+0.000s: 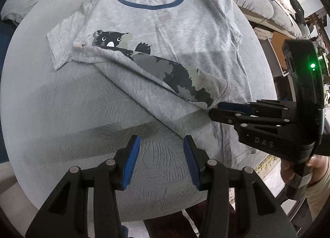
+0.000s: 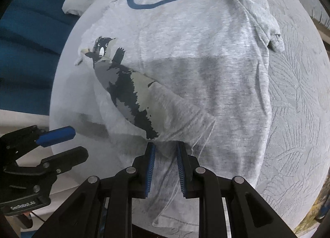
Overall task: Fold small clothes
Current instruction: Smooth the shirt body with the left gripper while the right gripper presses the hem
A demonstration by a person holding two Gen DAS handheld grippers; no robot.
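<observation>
small grey t-shirt half folded on the grey cushion, right tool pinching its turned-over edge.

the light grey cotton t-shirt with a blue ribbed collar and a dark animal print (image 1: 165, 31) lies flat on the round grey textured cushion (image 1: 61, 114), collar toward the cushion's far side. the shirt's lower left part is turned over diagonally, so a grey flap covers the lower part of the print. the right gripper (image 2: 165, 151), black with blue ribbed pads, stands at the near tip of that flap; its jaws are narrowly parted and bunched fabric sits pinched between them. the left gripper (image 1: 162, 145) hangs over bare cushion just beside the flap's near edge, jaws spread, nothing between them. a person's hand (image 1: 309, 165) grips the right tool's handle.
</observation>
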